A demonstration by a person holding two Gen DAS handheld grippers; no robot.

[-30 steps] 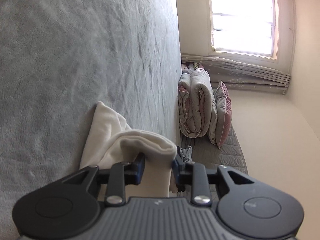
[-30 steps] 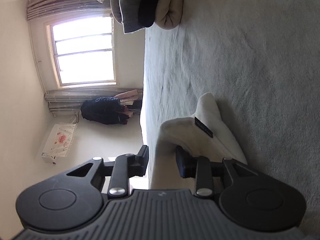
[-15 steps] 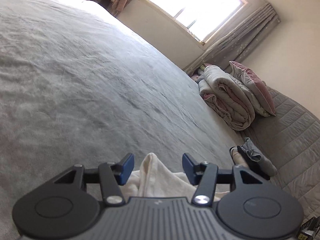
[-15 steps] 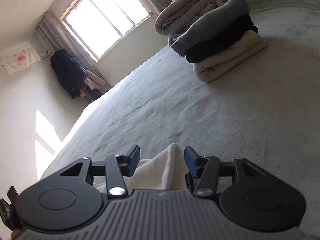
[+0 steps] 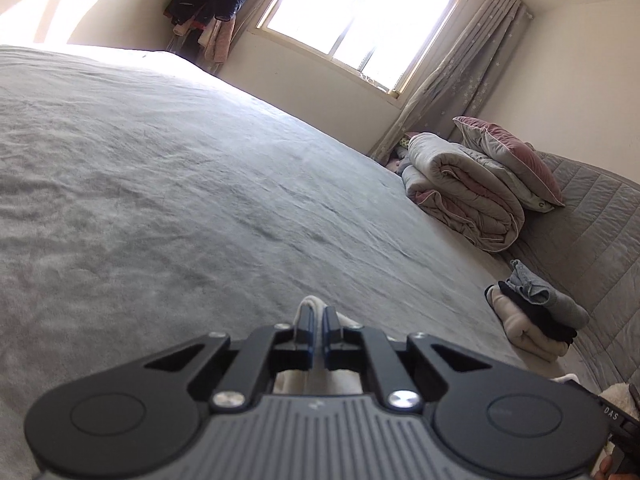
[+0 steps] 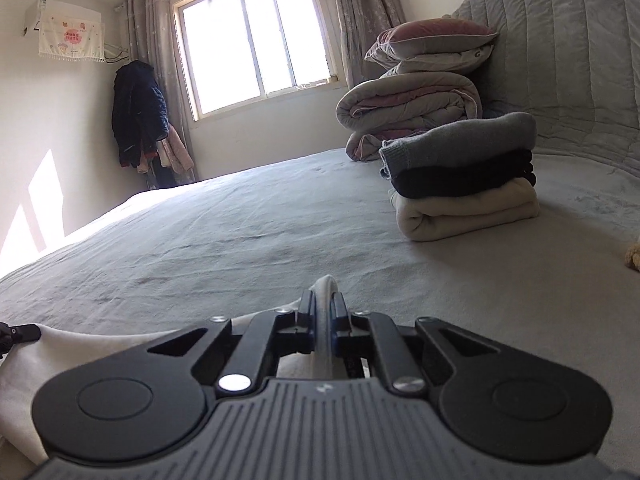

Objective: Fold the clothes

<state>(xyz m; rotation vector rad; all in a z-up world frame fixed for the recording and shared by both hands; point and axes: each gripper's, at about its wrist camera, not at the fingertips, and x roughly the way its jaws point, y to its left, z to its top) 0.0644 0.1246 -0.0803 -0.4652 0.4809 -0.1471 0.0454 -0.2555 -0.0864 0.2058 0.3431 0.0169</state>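
A cream garment (image 6: pixel 80 350) lies on the grey bed (image 6: pixel 240 240) right under both grippers. My right gripper (image 6: pixel 323 312) is shut on a raised fold of it, low over the bed. My left gripper (image 5: pixel 317 320) is shut on another fold of the same cream garment (image 5: pixel 308 304), also low over the bed. Most of the garment is hidden behind the gripper bodies. A stack of folded clothes (image 6: pixel 464 176), grey on black on cream, sits on the bed ahead to the right; it also shows in the left wrist view (image 5: pixel 536 312).
A rolled quilt with pillows on top (image 6: pixel 412 108) lies against the padded headboard (image 6: pixel 560 40). A window (image 6: pixel 256 36) is straight ahead, with jackets hanging (image 6: pixel 136 116) in the left corner. A small plush toy (image 6: pixel 632 258) lies at the right edge.
Both grippers swung from a sideways roll to level and came down close to the bed. Their jaws, open half a second ago, have shut on folds of the cream garment.
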